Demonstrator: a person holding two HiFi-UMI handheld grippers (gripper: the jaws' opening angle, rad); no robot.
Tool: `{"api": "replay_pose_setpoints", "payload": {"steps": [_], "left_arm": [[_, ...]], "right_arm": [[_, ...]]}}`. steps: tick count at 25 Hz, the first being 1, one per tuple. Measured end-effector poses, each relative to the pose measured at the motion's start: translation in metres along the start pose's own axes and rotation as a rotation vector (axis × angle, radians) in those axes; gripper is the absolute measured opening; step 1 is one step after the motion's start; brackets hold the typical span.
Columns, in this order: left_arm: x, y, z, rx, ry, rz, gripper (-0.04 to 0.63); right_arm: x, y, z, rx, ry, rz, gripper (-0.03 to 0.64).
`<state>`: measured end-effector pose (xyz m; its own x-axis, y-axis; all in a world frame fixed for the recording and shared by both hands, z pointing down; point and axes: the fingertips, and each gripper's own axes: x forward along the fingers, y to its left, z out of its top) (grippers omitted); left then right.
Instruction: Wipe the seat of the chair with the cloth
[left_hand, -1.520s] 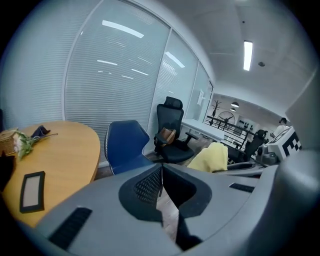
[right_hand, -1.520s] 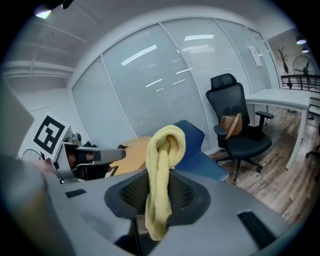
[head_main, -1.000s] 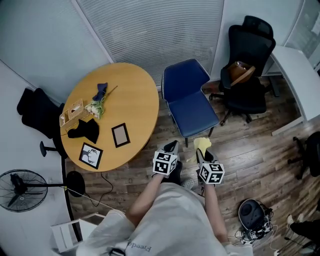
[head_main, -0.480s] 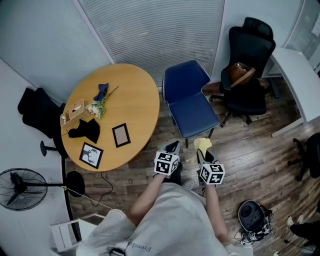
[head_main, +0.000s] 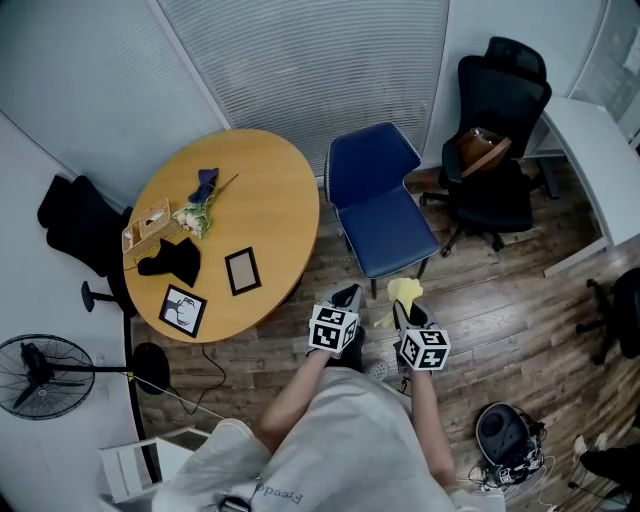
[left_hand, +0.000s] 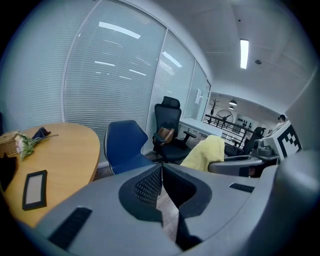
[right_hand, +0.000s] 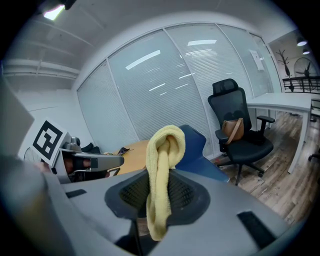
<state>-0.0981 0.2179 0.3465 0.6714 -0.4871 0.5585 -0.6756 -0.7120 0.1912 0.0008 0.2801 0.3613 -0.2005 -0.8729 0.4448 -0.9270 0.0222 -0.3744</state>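
A person faces the blue chair, the right gripper clamped on a folded yellow cloth held just short of the seat. The left gripper is closed on nothing. A round wooden table crowds the chair's left, and a black office chair holding a brown bag stands to its right.

Front of seat: open floor, free approach.
Seat top: bare.
Left of seat: table edge just beside, narrow gap.
Right of seat: office chair near, floor strip between.
Behind seat: backrest, then blinds.
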Motion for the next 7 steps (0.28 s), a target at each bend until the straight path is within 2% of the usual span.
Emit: {"api": "replay_pose_setpoints", "payload": {"steps": [7], "left_arm": [[0.0033, -0.0048, -0.0008, 0.0, 0.005, -0.01, 0.029]], "right_arm": [[-0.0058, -0.0069, -0.0036, 0.015, 0.003, -0.013, 0.098]]}}
